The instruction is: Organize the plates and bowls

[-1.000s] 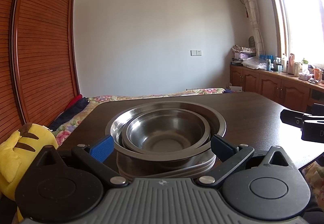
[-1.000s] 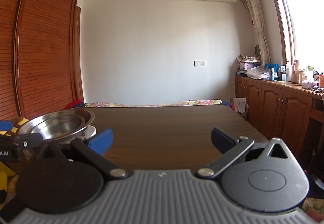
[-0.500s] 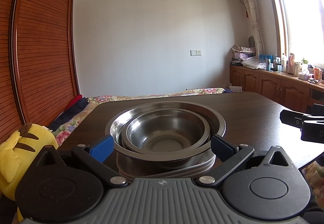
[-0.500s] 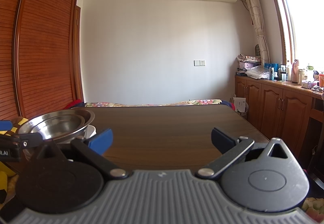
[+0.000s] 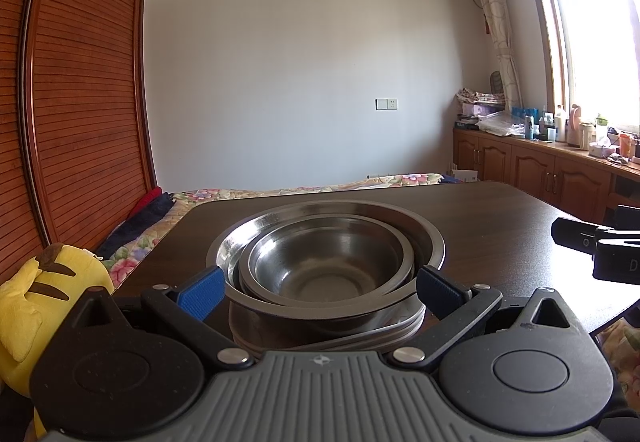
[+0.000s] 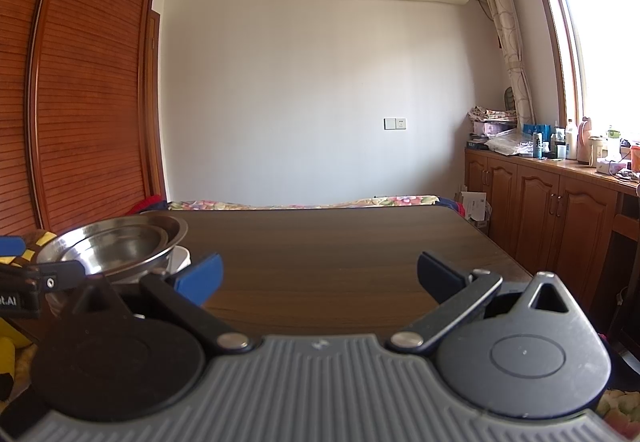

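Two nested steel bowls point(image 5: 326, 262) top stacked plates point(image 5: 328, 336) on table point(image 5: 500, 218).

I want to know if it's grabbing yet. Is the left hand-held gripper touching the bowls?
Cannot tell. In the left wrist view its fingers flank the bowls closely.

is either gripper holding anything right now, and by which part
Nothing is held. The left gripper is open, its fingers either side of the stacked steel bowls without clamping them. The right gripper is open over the bare table.
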`<state>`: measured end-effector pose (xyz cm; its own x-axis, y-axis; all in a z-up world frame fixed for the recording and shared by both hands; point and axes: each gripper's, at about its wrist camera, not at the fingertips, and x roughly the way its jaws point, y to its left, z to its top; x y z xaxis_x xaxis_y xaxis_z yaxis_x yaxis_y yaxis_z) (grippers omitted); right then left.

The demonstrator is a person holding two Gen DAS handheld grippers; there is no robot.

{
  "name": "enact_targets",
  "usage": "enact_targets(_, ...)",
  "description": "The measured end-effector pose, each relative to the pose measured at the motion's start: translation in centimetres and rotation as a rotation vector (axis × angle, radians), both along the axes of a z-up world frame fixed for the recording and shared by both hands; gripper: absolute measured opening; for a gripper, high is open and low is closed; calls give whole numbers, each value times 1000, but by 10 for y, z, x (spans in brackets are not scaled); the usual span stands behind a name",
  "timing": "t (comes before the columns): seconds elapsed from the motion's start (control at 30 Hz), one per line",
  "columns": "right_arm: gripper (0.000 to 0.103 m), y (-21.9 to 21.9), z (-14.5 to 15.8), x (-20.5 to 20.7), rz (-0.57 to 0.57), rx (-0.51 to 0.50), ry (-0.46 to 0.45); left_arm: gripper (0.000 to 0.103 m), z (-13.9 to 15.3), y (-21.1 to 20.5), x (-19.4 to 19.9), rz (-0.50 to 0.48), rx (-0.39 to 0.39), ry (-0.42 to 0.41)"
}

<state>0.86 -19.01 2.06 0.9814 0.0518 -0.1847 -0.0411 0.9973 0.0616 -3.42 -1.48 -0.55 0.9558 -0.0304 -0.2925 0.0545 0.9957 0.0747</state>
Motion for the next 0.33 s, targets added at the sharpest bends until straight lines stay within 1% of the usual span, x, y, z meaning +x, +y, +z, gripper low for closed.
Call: enact_targets(0.33, 103, -1, -1, 0, 1, 1, 2, 103, 0, -1, 0, 0, -1, 2)
